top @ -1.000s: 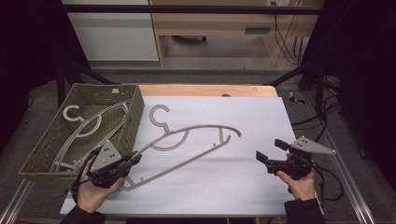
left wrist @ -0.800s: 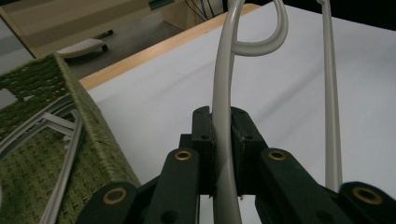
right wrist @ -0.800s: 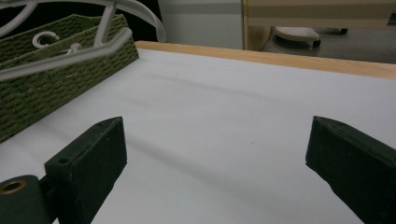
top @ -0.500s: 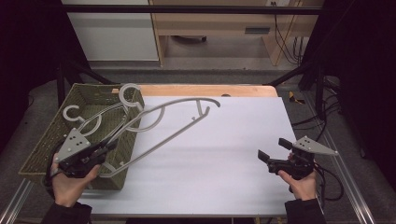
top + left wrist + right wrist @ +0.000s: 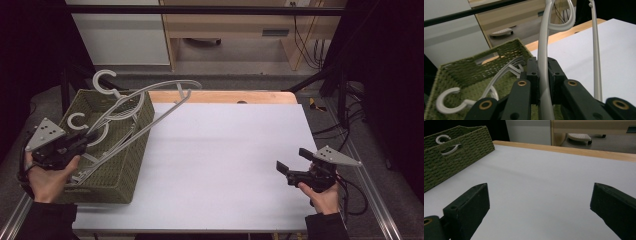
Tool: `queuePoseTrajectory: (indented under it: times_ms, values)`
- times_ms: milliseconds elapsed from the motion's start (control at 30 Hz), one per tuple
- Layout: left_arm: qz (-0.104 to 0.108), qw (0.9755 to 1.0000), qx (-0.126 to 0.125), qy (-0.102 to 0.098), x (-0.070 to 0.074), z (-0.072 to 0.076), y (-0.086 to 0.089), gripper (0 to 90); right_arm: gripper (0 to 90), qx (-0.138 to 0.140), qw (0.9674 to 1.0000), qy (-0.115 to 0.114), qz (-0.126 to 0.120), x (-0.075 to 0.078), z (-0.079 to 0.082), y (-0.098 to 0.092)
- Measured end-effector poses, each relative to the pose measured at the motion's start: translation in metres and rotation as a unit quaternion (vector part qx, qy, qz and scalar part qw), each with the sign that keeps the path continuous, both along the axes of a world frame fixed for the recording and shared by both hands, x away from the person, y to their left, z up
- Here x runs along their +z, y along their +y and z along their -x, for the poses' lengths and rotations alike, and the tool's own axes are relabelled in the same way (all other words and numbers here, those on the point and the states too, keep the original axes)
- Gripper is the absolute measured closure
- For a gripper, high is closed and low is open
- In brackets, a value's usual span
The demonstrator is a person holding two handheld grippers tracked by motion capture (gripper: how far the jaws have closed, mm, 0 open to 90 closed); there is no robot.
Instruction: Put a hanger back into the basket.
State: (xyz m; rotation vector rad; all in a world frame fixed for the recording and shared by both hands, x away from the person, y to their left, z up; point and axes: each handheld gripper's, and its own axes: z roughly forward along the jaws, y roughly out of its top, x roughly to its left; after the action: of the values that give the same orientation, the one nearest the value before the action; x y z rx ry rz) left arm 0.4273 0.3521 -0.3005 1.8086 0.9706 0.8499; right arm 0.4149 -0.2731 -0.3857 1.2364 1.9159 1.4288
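My left gripper (image 5: 82, 139) is shut on a grey plastic hanger (image 5: 170, 106), holding it tilted above a green woven basket (image 5: 120, 180) at the table's left. In the left gripper view the jaws (image 5: 543, 72) clamp the hanger's curved arm (image 5: 543, 37). Its hook (image 5: 106, 72) points away over the basket's far corner. A second grey hanger (image 5: 76, 120) lies inside the basket. My right gripper (image 5: 292, 160) rests near the front right of the table. Its jaws have just been opening wider and stand open (image 5: 539, 202) with nothing between them.
The white table top (image 5: 225, 150) ends in a wooden strip (image 5: 225, 96) along its far edge. Beyond it stand a wooden desk (image 5: 240, 25) and cables on the floor. Metal frame rails run down both sides of the table.
My left hand has carried the hanger left and upward, from lying across the table to hanging over the basket. The right hand has stayed in place.
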Motion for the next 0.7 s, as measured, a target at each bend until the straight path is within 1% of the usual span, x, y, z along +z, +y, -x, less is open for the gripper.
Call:
queuePoseTrajectory:
  times_ms: [67,200,367,467,567,633,700]
  values:
    - [0.0,1.0,0.007,0.002,0.001,-0.005,0.008,81.5,2.9,0.0,1.0,0.0,-0.002,0.0,0.0,0.0]
    - [-0.01,0.9997,0.021,0.007,-0.001,-0.015,0.024,81.5,2.9,-0.002,1.0,-0.001,-0.001,0.0,0.0,0.0]
    - [-0.004,0.9991,0.04,0.016,-0.007,-0.027,0.041,81.5,2.9,0.001,1.0,0.001,0.0,0.0,0.0,0.001]
    - [-0.004,0.9983,0.052,0.023,-0.014,-0.031,0.052,81.5,2.9,0.001,1.0,-0.001,0.003,0.0,0.0,0.0]
    - [-0.004,0.9975,0.065,0.029,-0.021,-0.034,0.062,81.5,2.9,0.002,1.0,0.0,-0.002,-0.001,-0.001,0.001]
    - [-0.002,0.997,0.071,0.031,-0.025,-0.035,0.068,81.5,2.9,0.001,1.0,0.001,0.008,-0.002,-0.002,0.001]
    - [-0.002,0.9965,0.075,0.035,-0.028,-0.035,0.075,81.5,2.9,0.002,0.9999,0.002,0.01,-0.002,-0.002,0.001]
